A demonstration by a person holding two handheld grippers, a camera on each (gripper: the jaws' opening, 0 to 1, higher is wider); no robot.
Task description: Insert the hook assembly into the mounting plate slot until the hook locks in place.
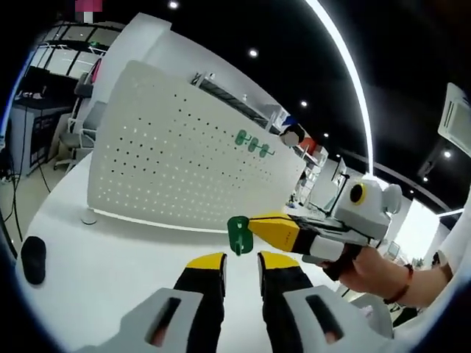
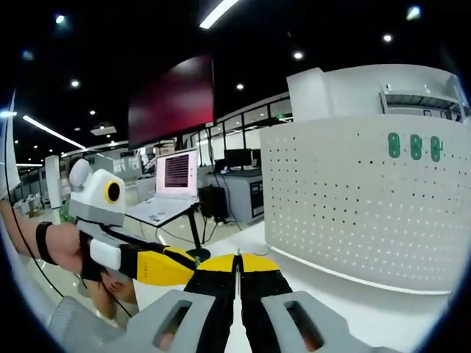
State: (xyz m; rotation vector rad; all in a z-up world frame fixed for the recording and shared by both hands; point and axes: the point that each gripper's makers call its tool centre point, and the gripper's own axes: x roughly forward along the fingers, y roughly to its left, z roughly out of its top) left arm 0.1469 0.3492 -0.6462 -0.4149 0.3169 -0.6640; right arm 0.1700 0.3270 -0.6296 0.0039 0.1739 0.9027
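We see no readable writing or brand on anything here. Ahead of both claws a white perforated mounting plate (image 1: 176, 165) stands upright on the white table (image 1: 96, 272); three green hooks (image 1: 252, 143) already sit in its upper holes, high and beyond the left gripper (image 1: 241, 268). That claw is released, its yellow-tipped jaws apart with nothing between them. Just above its tips, the right gripper (image 1: 249, 225) reaches in from the right, held by a hand (image 1: 375, 272), grasping a green hook assembly (image 1: 238, 234) short of the plate. In the right gripper view, the right gripper (image 2: 237, 266) has its jaws closed together. A laptop (image 2: 171, 184) stands far left; a dark object (image 1: 33, 259) lies left on the table.
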